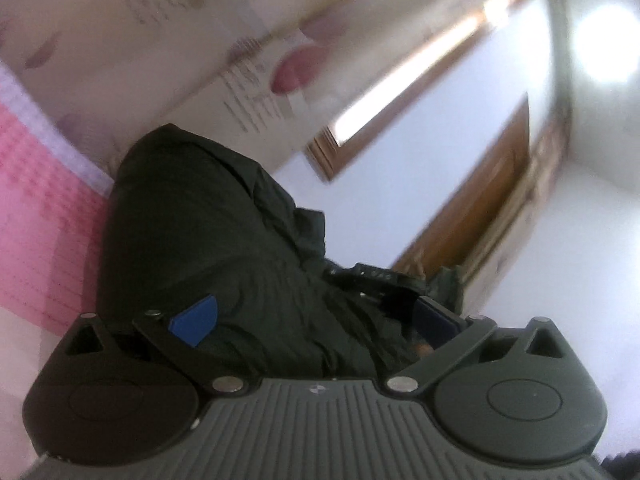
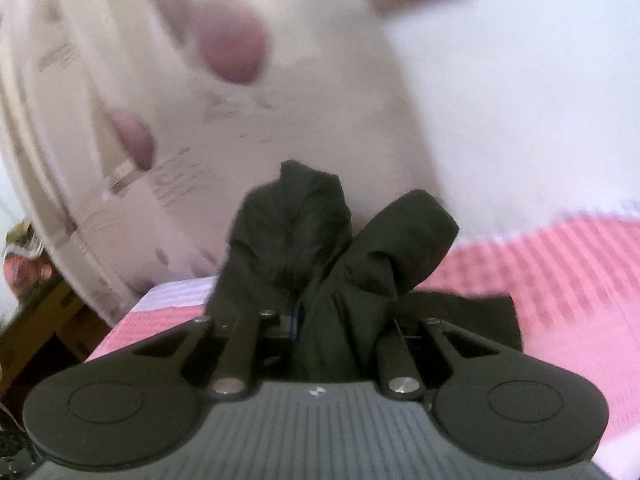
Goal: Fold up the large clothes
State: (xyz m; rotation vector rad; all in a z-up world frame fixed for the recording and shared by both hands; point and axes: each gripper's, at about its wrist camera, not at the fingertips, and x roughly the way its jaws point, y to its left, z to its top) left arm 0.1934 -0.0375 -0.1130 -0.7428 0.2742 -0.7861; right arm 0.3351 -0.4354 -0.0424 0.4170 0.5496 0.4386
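The dark garment (image 2: pixel 320 248) lies bunched on a bed under a pink waffle-textured bedspread (image 2: pixel 560 264), with a pale floral curtain (image 2: pixel 120 80) hanging behind it. The right gripper (image 2: pixel 316 320) has its jaws clenched on a gathered fold of the cloth, which rises in two dark peaks above the pinch. The left gripper (image 1: pixel 312 320) has its jaws spread wide, one blue pad (image 1: pixel 196 320) showing against the fabric; the garment fills the gap, but the pads do not appear to press on it. The step in hand looks like taking hold of the garment to lift and spread it before any fold is made. Next, the left jaws would need to close on a second edge, well away from the right's pinch, so the cloth can be drawn out flat.
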